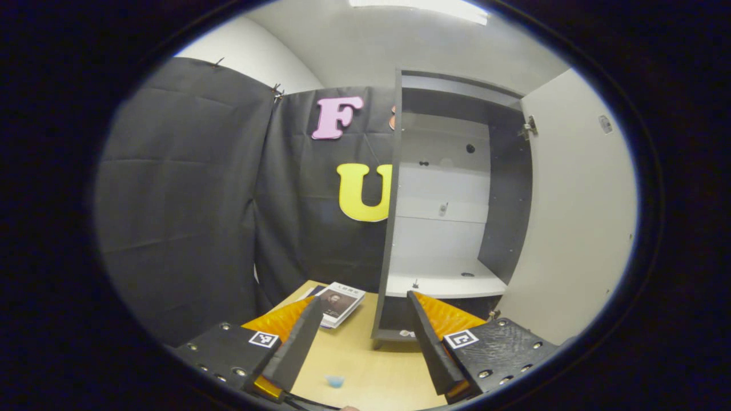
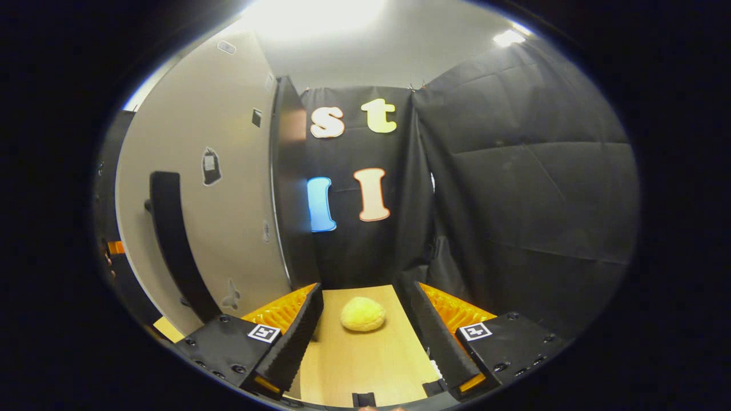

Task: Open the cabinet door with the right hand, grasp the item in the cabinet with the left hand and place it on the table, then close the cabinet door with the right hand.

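Observation:
The cabinet [image 1: 394, 188] stands on the wooden table [image 1: 365, 354] with its white door [image 1: 571, 217] swung wide to the right. Its white shelf [image 1: 440, 279] is bare. A book [image 1: 341, 302] lies on the table left of the cabinet. My left gripper [image 1: 362, 299] hangs open above the table, facing the cabinet, nothing between its fingers. In the right gripper view the door [image 2: 228, 200] rises close on the left, with its long black handle [image 2: 171, 240]. My right gripper [image 2: 365, 287] is open beside the door, apart from the handle. A yellow lumpy item [image 2: 363, 314] rests on the table [image 2: 365, 365] just ahead, between the fingers' lines.
Black cloth walls close the booth behind and on both sides. A small blue bit [image 1: 335, 381] lies on the table near my left gripper. The cabinet's dark side panel [image 2: 291, 171] stands just behind the door edge.

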Demonstrator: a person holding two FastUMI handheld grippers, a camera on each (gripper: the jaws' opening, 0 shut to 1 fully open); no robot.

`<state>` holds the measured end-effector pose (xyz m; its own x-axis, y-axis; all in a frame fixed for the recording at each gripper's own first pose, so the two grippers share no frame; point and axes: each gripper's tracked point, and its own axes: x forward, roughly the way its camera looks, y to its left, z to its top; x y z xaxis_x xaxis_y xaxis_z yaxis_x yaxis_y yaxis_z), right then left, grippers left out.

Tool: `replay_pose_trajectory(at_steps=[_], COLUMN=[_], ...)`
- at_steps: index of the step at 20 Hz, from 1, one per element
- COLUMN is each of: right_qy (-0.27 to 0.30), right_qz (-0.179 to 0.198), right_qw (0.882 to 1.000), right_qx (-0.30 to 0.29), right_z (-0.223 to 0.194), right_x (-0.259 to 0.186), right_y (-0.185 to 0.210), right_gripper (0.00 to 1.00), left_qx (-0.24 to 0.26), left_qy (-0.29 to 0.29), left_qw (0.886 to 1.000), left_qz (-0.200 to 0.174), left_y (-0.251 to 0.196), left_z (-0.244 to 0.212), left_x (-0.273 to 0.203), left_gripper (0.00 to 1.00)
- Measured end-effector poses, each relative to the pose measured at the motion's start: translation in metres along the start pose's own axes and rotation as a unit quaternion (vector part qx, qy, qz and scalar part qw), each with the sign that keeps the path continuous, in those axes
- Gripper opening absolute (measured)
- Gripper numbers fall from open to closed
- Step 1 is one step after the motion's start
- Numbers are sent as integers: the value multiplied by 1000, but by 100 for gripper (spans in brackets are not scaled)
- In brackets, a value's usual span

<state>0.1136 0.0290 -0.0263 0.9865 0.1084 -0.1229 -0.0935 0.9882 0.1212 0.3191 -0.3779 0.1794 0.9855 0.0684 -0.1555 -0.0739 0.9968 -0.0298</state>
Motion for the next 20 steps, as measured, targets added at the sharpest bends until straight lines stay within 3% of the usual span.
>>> replay_pose_trajectory(at_steps=[3,5,6,7,9,10,11,13,15,19,20], right_qy=[-9,-10,-10,-10,-11,-12,-11,-4,-4,-7,-7], right_qz=[24,33,34,35,16,3,-5,-14,-28,-44,-41], right_qw=[1000,999,999,999,999,999,999,999,999,998,998], right_qx=[-4,-20,-28,-33,-49,-50,-46,-35,-31,-38,-36], right_z=[24,35,39,42,44,47,46,44,46,45,44], right_x=[-12,-22,-26,-29,-33,-37,-40,-44,-47,-51,-52], right_y=[24,38,44,50,54,52,54,57,60,73,81], right_gripper=[98,98,92,92,98,89,93,89,93,89,89], left_qx=[-23,-38,-42,-43,-37,-36,-37,-46,-49,-19,-17], left_qy=[12,20,23,23,21,22,23,26,30,35,38], left_qw=[1000,999,999,999,999,999,999,998,998,999,999], left_qz=[2,-7,-14,-19,-23,-27,-31,-37,-39,-22,-21], left_y=[14,20,24,30,43,50,54,66,77,110,116], left_z=[-14,-22,-23,-22,-22,-22,-23,-25,-26,-31,-31], left_x=[5,7,9,11,15,17,20,25,29,40,43], left_gripper=[85,85,85,89,84,89,89,85,89,89,84])
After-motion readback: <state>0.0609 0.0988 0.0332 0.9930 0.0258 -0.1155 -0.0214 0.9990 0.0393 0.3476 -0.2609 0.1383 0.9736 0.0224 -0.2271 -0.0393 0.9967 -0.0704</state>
